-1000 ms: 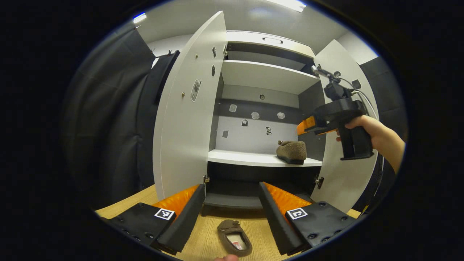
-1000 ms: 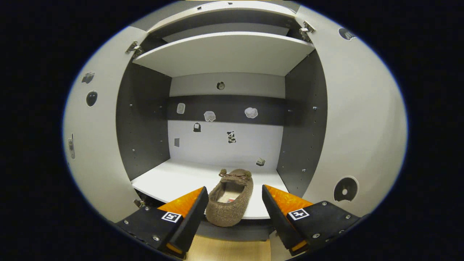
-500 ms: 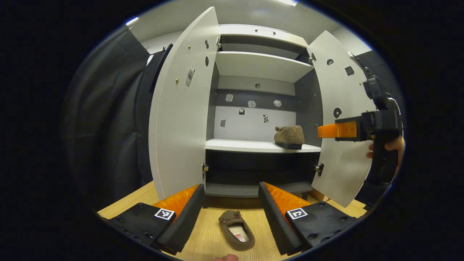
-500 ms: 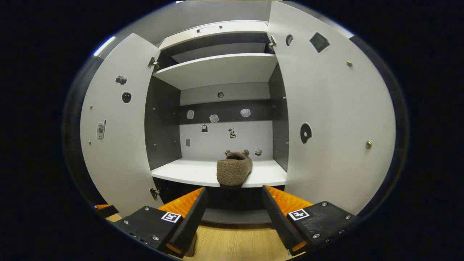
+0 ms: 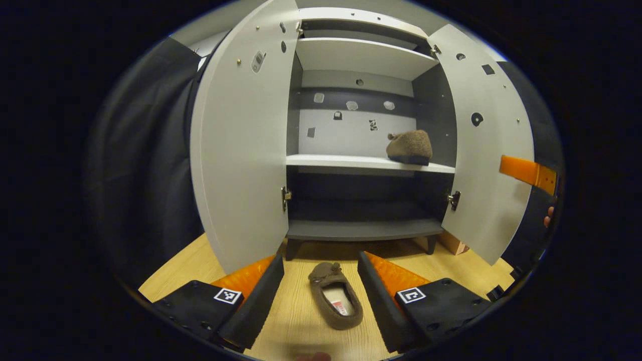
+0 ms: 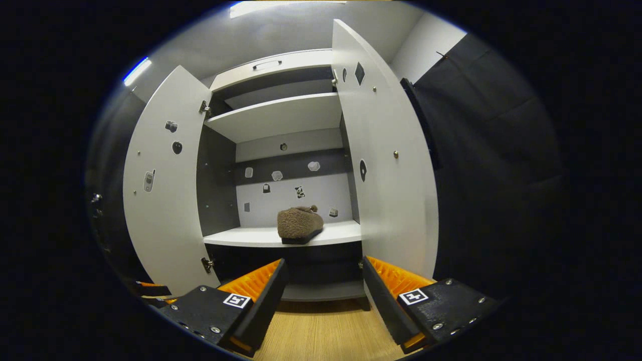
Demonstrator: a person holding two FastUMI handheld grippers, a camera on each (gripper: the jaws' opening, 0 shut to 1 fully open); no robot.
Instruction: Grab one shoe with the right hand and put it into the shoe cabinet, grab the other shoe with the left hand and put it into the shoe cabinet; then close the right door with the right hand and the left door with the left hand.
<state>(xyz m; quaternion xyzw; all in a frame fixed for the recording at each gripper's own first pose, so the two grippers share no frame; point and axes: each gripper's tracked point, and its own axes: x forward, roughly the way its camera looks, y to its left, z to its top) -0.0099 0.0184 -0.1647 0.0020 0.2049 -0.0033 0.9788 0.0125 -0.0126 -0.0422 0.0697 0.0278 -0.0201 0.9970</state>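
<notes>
Now shoe point(image 5: 335, 296) lies between spread jaws (floor) — untouched.

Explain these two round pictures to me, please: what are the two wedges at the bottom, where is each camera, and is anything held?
There is no robot arm here. A person holds one hand tool with two fingers in each hand, and a camera rides on each tool, looking forward along its fingers.

In the left gripper view, the left gripper is open and empty, above a shoe lying on the wooden floor.

In the right gripper view, the right gripper is also open and empty. It faces the cabinet, where the other shoe sits on a shelf.

Both doors, left and right, stand open.
</notes>
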